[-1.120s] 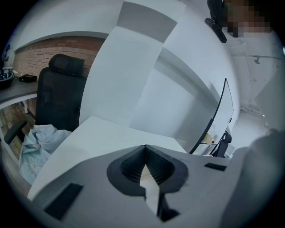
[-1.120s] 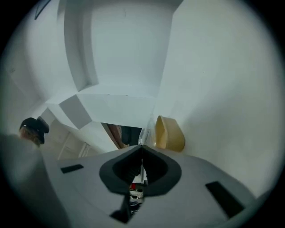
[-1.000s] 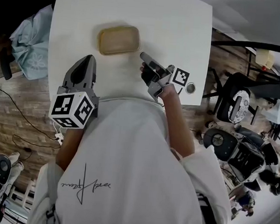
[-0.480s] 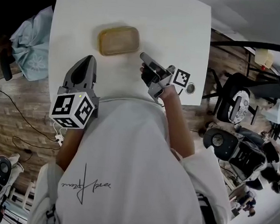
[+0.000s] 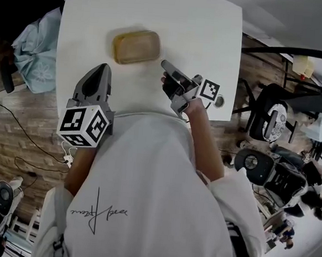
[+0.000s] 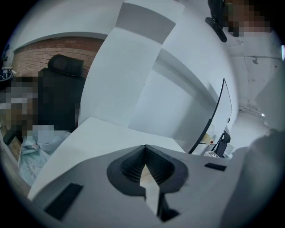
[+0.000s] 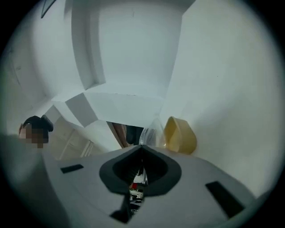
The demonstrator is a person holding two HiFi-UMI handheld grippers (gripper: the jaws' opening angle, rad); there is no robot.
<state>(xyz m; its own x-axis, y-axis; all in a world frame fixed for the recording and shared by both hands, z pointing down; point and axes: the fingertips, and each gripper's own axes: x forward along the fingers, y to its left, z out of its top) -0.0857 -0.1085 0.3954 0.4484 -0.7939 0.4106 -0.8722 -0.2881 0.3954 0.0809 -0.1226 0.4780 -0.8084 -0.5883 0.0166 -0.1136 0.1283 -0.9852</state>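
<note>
Over the tabletop's [image 5: 205,29] near edge we hold the left gripper [image 5: 103,67] and right gripper [image 5: 165,64], both pinched closed on nothing; a yellow tub [image 5: 136,46] lies just beyond.

Office, desk chair [image 6: 60,95], monitor [image 6: 226,104] (brick wall [image 6: 58,46] behind)

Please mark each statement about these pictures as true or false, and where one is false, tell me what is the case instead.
1. The yellow dish lies on the white table. True.
2. The right gripper holds the yellow dish. False: its jaws are together with nothing between them, and the dish lies apart from it on the table.
3. The left gripper has its jaws together and holds nothing. True.
4. A red cloth is spread on the table next to the dish. False: the only cloth is a light blue cloth, and it lies off the table, beside its left edge.
</note>
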